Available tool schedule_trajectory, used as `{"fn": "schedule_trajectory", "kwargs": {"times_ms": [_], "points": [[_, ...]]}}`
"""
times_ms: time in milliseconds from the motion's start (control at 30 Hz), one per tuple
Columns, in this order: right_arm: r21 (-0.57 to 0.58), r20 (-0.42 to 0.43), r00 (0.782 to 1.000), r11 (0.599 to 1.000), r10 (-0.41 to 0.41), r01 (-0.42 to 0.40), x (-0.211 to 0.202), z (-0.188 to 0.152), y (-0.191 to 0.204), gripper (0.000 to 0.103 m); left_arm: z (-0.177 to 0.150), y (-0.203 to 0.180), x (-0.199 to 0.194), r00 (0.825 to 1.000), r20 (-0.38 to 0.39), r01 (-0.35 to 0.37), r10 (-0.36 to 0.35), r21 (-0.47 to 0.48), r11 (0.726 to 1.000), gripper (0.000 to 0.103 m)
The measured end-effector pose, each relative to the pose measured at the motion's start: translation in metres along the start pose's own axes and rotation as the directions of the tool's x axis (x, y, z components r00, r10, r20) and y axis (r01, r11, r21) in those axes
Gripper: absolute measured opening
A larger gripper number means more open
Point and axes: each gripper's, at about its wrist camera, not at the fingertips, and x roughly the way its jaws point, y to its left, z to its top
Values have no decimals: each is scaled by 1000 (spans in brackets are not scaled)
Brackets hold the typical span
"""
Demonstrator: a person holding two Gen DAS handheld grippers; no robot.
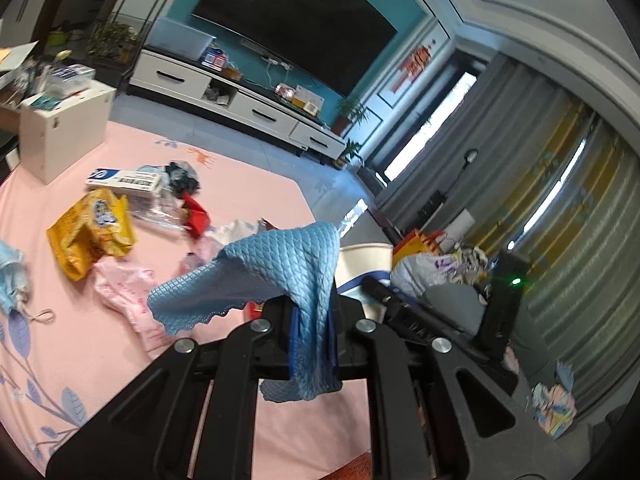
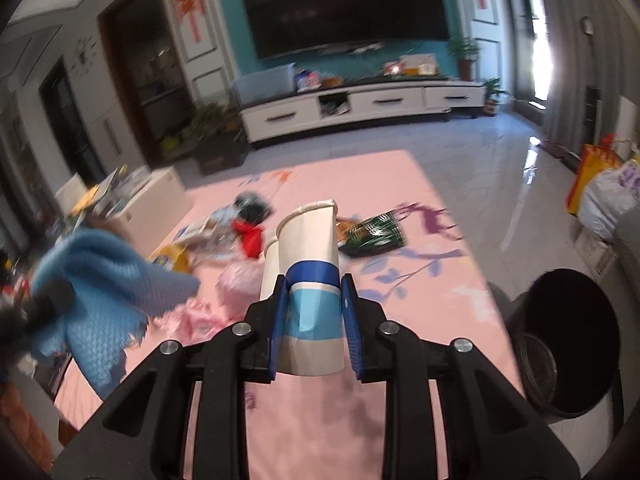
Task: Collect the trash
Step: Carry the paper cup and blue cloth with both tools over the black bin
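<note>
In the left wrist view my left gripper (image 1: 314,320) is shut on a light blue quilted cloth (image 1: 280,264), which drapes over the fingers and hangs above the pink mat (image 1: 80,340). In the right wrist view my right gripper (image 2: 312,304) is shut on a white paper cup (image 2: 310,264) with blue bands, held upright above the mat. The cloth (image 2: 104,284) and the blurred left gripper (image 2: 44,304) show at the left of that view. The cup (image 1: 362,260) appears just right of the cloth in the left wrist view.
A black bin (image 2: 580,304) stands open at the right edge of the mat. Loose trash lies ahead: a yellow bag (image 1: 92,232), a white box (image 1: 124,180), a red wrapper (image 2: 250,238) and a green packet (image 2: 372,232). A white crate (image 1: 64,132) is at the left, full bags (image 2: 604,196) at the right.
</note>
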Motion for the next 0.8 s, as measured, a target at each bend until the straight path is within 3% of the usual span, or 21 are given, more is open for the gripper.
{"fn": "schedule_trajectory", "kwargs": {"times_ms": [233, 400, 633, 800], "points": [[104, 86, 986, 985, -147, 137, -32, 2, -55, 27, -5, -59, 43, 996, -45, 81, -78, 75, 994, 12], [197, 109, 953, 946, -281, 256, -52, -2, -101, 28, -19, -96, 78, 988, -93, 133, -124, 95, 987, 12], [357, 87, 920, 875, -381, 328, -71, -18, -162, 28, -39, -142, 131, 965, -183, 212, -187, 129, 969, 12], [427, 44, 903, 825, -427, 370, -73, -32, -189, 28, -58, -167, 172, 935, -264, 277, -238, 120, 953, 12]]}}
